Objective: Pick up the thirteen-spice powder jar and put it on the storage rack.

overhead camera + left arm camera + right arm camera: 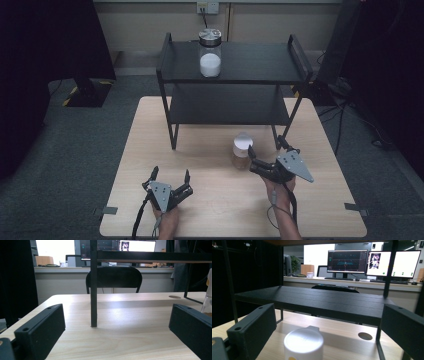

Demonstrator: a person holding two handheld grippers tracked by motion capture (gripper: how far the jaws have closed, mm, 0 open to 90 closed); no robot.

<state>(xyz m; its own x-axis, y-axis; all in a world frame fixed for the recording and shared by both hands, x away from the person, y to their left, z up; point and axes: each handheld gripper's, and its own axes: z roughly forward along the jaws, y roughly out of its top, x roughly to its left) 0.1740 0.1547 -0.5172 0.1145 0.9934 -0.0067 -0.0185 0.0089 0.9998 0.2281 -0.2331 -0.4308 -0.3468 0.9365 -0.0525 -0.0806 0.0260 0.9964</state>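
Now | right tongs (265, 157) apart, just beside the white-capped jar (242, 148), not touching; left tongs (170, 179) apart over bare wood, well clear | jar: clear, brownish fill, upright before the black rack (230, 107) | surface (140, 150) pale wood; second jar (210, 52) on the rack's top shelf; grey carpet around.

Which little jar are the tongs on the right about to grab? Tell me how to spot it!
Find the black two-level rack standing on the wooden table. Just in front of its right leg stands a small jar, right between the open right tongs. It has a white lid and brownish contents, unlike the taller jar on the rack's top shelf, which has a silver lid and white powder.
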